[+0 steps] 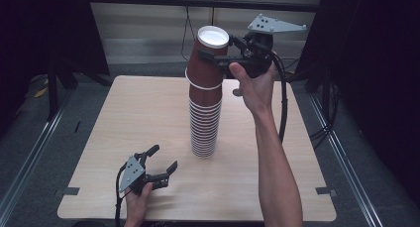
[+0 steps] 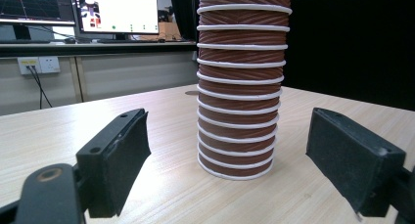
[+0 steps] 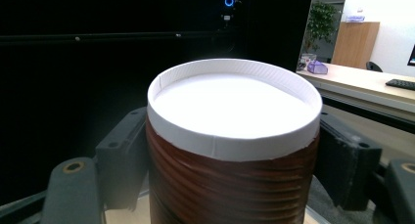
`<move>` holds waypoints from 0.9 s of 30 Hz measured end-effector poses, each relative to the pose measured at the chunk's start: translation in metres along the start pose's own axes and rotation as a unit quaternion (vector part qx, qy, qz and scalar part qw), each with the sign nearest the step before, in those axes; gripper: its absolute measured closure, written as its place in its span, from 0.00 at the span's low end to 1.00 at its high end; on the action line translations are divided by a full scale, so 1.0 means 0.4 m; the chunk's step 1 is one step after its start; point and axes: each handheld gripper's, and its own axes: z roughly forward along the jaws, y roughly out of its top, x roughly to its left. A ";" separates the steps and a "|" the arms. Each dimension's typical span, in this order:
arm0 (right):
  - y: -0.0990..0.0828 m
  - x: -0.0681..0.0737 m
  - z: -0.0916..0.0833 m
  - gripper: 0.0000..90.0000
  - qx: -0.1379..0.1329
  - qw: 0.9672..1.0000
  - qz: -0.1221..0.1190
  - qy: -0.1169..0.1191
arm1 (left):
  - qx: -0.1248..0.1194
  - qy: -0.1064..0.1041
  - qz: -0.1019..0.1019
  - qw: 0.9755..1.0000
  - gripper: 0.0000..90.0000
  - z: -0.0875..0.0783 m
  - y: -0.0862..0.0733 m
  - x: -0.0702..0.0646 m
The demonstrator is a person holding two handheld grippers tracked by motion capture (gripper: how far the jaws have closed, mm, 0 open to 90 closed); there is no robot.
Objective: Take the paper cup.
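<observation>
The right gripper (image 1: 229, 58) is closing its fingers (image 3: 122, 158) on the top cup (image 1: 210, 56) of the inverted stack (image 1: 204, 118) standing mid-counter (image 1: 148, 113); that cup is sitting tilted, apparently partly lifted off. The left gripper (image 1: 159, 162) is resting near the counter's near-left edge, fingers (image 2: 117, 158) spread wide around nothing. Judging by this, the many nested cups below are still waiting.
</observation>
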 end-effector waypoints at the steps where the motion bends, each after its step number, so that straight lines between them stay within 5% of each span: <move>1: 0.000 0.000 0.000 0.26 0.000 1.000 0.000 0.000 | 0.000 0.000 0.000 1.000 0.17 0.000 0.000 0.000; 27: 0.037 -0.001 -0.064 0.26 -0.084 0.996 0.014 -0.002 | 0.000 0.000 -0.001 1.000 0.17 0.000 0.000 0.000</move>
